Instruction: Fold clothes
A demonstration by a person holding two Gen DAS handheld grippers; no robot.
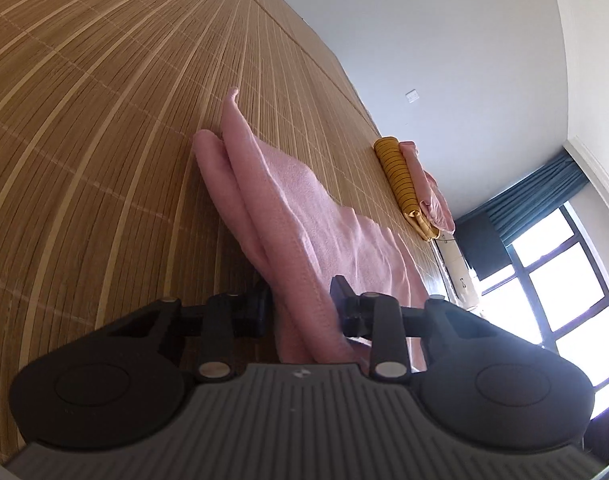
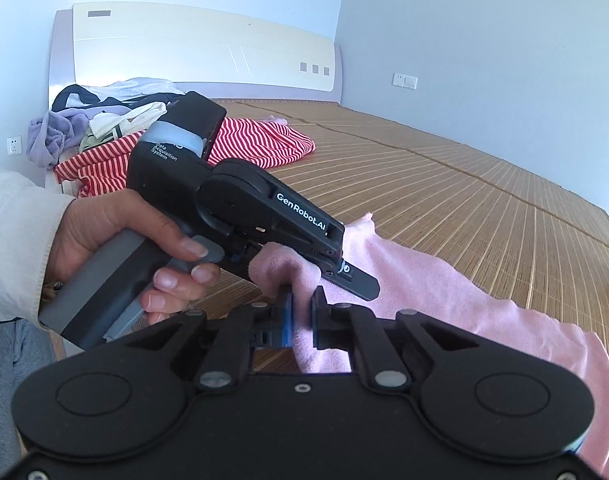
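Observation:
A pink fleece garment (image 1: 304,208) lies stretched along the bamboo mat (image 1: 104,120), folded lengthwise into a long strip. My left gripper (image 1: 302,304) is shut on its near end, with thick folds filling the gap between the fingers. In the right wrist view the same pink garment (image 2: 444,280) runs off to the right. A hand (image 2: 116,232) holds the left gripper (image 2: 344,276) just above the bunched end. My right gripper (image 2: 302,316) is shut on the cloth right beside it, blue pads pressed against the fabric.
A folded yellow striped garment (image 1: 400,176) with a folded pink one (image 1: 432,196) sits at the mat's far edge. A red-and-white striped garment (image 2: 260,140) and a pile of mixed clothes (image 2: 104,116) lie near the headboard (image 2: 204,44). A window (image 1: 564,280) is beyond the bed.

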